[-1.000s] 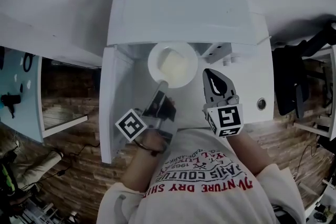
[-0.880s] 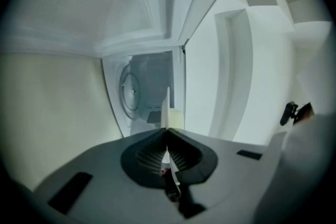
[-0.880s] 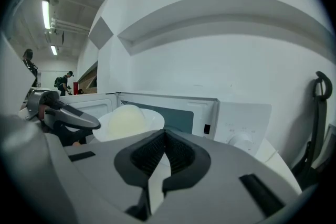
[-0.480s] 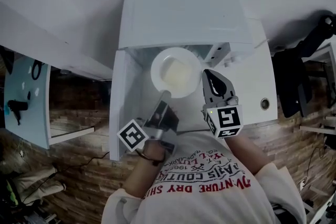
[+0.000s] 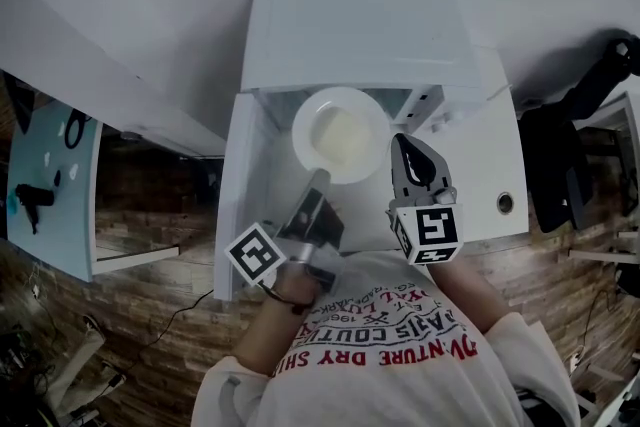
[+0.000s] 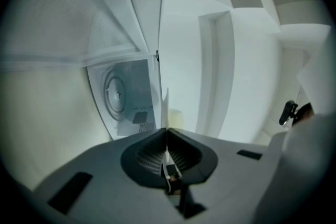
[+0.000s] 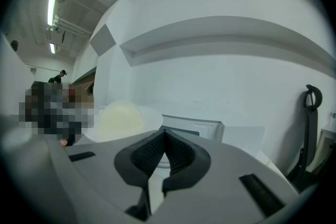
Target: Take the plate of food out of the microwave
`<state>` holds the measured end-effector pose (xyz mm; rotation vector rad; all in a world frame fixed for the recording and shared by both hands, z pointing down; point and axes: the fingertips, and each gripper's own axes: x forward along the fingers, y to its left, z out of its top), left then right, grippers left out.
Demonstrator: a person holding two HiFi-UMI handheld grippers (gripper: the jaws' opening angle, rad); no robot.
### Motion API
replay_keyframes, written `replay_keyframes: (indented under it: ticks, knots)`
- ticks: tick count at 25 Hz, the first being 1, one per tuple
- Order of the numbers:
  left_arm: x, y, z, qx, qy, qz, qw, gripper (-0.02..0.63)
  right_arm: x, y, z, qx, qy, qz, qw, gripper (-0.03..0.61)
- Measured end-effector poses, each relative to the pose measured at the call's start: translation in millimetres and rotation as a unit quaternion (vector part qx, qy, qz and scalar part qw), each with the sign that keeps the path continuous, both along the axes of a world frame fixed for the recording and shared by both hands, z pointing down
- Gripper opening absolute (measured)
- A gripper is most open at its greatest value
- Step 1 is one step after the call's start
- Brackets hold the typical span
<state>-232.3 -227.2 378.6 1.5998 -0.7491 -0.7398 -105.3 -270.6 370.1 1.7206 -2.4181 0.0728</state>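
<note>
The white microwave [image 5: 350, 25] stands open, its door [image 5: 235, 205] swung out to the left. A white plate [image 5: 340, 135] of pale food sits at the mouth of the cavity, most of it in front of the opening. My left gripper [image 5: 318, 177] is shut on the plate's near rim. In the left gripper view the plate [image 6: 166, 105] shows edge-on as a thin white line between the closed left gripper [image 6: 167, 134]. My right gripper [image 5: 402, 143] hovers just right of the plate, shut and empty. In the right gripper view the plate [image 7: 118, 115] lies to the left of the right gripper [image 7: 165, 135].
The microwave cavity [image 6: 123, 97] with its round fitting lies left of the plate's edge. A white counter [image 5: 490, 165] runs to the right of the microwave. Dark gear [image 5: 560, 145] hangs at the right edge, and a brick-patterned floor [image 5: 150, 315] lies below.
The head view has drifted, so the microwave sits further right in frame. The plate stays in my left gripper and looks slightly nearer me. The right gripper keeps its place beside it.
</note>
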Motion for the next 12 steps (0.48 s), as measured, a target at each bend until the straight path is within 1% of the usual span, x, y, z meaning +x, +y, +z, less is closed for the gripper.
replay_keyframes:
  ticks: [12]
  knots:
    - [1.3, -7.8, -1.2, -0.003, 0.018, -0.011, 0.9998, 0.012, 4.0, 1.2, -4.7, 0.002, 0.010, 0.000, 1.000, 0.012]
